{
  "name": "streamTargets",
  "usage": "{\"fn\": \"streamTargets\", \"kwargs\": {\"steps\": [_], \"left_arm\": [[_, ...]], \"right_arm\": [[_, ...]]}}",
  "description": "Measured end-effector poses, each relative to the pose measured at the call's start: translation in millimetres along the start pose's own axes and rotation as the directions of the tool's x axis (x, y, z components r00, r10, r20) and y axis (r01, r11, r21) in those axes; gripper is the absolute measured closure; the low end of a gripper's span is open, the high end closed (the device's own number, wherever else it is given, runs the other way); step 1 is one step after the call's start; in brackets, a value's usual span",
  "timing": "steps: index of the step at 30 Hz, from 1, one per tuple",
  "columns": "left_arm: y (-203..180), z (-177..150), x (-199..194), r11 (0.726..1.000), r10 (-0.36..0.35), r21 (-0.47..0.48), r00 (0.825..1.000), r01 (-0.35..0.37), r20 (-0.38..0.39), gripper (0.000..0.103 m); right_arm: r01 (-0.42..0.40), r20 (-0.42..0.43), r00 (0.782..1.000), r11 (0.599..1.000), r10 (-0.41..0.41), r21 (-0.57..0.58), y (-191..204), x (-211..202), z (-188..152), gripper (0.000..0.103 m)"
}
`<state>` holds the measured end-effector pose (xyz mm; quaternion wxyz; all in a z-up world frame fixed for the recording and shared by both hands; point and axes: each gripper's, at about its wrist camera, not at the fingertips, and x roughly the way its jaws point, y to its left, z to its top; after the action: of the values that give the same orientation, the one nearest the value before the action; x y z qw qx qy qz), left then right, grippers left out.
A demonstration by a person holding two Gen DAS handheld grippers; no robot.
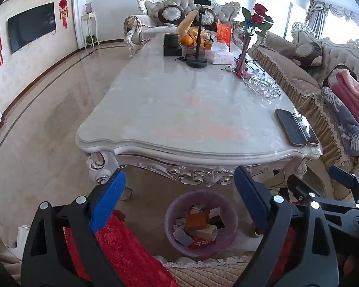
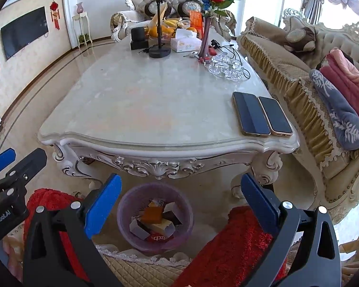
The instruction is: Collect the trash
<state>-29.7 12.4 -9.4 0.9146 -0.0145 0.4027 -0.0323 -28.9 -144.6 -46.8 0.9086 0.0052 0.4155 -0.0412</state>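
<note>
My left fingers and right fingers are spread wide, holding nothing, above the purple bin. The bin sits on the floor just before the table, already holding boxes and wrappers; I see no obvious trash left.

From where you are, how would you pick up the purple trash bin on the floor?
Probably by its rim. The purple trash bin stands upright and open below the table edge, too wide to span, so I'd come from above, one finger inside the near wall, one outside. The right gripper is open.
</note>
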Motion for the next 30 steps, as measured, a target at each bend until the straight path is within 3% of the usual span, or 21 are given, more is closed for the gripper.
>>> {"fn": "streamTargets", "kwargs": {"steps": [30], "left_arm": [[-11, -2, -3, 0.999, -0.009, 0.038, 1.0, 0.01, -0.016, 0.014]], "right_arm": [[0.023, 0.004, 1.0, 0.999, -0.023, 0.023, -8, -8, -4, 0.007]]}}
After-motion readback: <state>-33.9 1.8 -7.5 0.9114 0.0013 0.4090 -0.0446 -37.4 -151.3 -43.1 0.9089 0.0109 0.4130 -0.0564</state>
